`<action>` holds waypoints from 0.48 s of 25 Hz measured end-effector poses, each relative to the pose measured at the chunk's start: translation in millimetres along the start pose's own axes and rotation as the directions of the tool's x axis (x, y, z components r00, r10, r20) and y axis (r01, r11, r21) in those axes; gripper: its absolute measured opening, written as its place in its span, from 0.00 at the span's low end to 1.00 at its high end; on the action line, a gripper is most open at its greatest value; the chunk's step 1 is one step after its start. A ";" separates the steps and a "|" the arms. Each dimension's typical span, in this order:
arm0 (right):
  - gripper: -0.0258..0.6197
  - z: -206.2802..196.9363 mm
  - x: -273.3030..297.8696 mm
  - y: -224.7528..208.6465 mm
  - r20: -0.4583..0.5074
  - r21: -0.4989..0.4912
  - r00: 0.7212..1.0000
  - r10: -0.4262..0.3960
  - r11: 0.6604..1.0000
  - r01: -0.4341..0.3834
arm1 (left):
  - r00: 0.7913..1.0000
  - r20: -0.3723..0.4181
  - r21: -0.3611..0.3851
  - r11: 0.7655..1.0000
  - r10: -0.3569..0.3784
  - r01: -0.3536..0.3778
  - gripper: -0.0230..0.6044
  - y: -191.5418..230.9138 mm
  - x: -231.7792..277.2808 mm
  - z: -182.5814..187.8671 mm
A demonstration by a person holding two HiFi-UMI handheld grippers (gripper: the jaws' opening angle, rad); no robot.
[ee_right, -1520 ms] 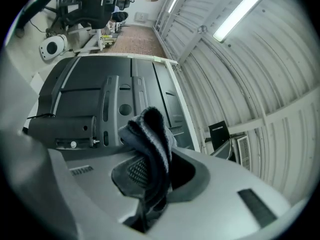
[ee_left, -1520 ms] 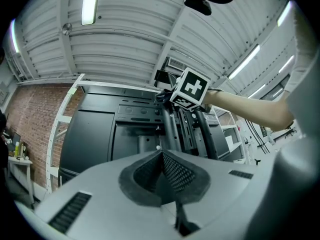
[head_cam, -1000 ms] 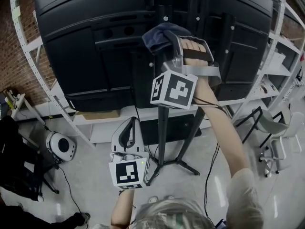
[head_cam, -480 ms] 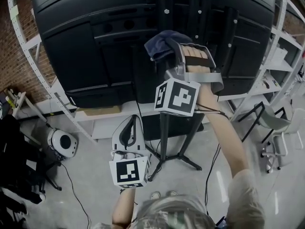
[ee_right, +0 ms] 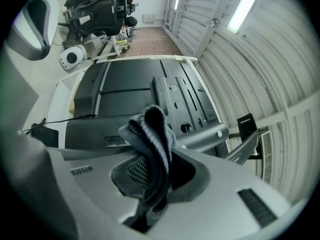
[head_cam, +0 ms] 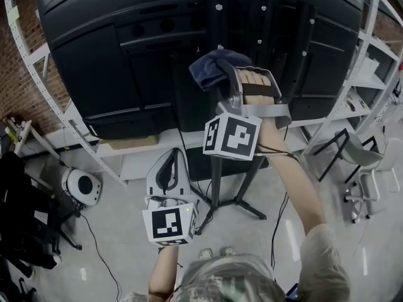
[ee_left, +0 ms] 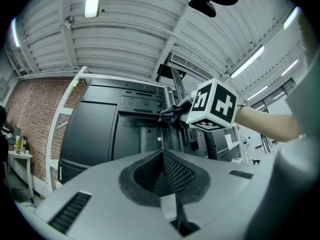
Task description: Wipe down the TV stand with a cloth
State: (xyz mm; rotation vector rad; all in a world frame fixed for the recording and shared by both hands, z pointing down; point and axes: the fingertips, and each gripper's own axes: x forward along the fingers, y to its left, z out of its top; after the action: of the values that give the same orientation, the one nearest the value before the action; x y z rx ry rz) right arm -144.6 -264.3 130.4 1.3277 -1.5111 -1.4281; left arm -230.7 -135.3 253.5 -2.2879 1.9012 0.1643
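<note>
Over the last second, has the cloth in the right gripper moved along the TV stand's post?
Yes. The cloth held by the right gripper has slid down the post: the gap below the screw has widened.

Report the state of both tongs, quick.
Left tongs: shut, nothing between them.
Right tongs: shut on the cloth.

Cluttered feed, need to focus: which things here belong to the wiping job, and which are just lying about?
Job: cloth, right tool gripping it, TV stand.
Lying about: round white device, chair, shelves.
</note>
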 end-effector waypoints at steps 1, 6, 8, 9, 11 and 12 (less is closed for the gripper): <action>0.13 -0.6 -0.9 3.3 0.000 -0.002 1.000 0.002 1.000 -0.002 | 1.000 -0.002 0.001 1.000 -0.003 0.003 0.06 -0.8 0.5 -0.6; 0.13 -3.4 -5.2 22.5 0.003 0.004 1.000 0.031 1.000 -0.031 | 1.000 -0.014 -0.005 1.000 -0.009 0.009 0.06 -2.7 3.2 -7.8; 0.13 -5.3 -6.8 31.8 0.003 0.010 0.999 0.043 0.999 -0.043 | 1.000 -0.016 -0.005 1.000 -0.012 0.012 0.06 -3.9 3.9 -10.1; 0.13 -6.3 -7.9 36.4 0.002 0.014 0.999 0.050 0.999 -0.050 | 1.000 -0.017 -0.006 1.000 -0.012 0.012 0.06 -4.4 4.2 -10.7; 0.13 -8.4 -10.4 45.1 0.001 0.022 0.998 0.063 0.998 -0.063 | 1.000 -0.018 -0.007 1.000 -0.013 0.013 0.06 -4.8 4.9 -11.7; 0.13 -9.3 -11.6 49.3 0.001 0.026 0.998 0.070 0.997 -0.070 | 1.000 -0.018 -0.007 1.000 -0.012 0.012 0.06 -4.5 5.3 -12.3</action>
State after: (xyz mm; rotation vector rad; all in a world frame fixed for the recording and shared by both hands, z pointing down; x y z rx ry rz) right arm -143.9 -261.6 181.8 1.2777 -1.5654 -1.3694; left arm -225.5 -142.0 264.8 -2.3132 1.8980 0.1492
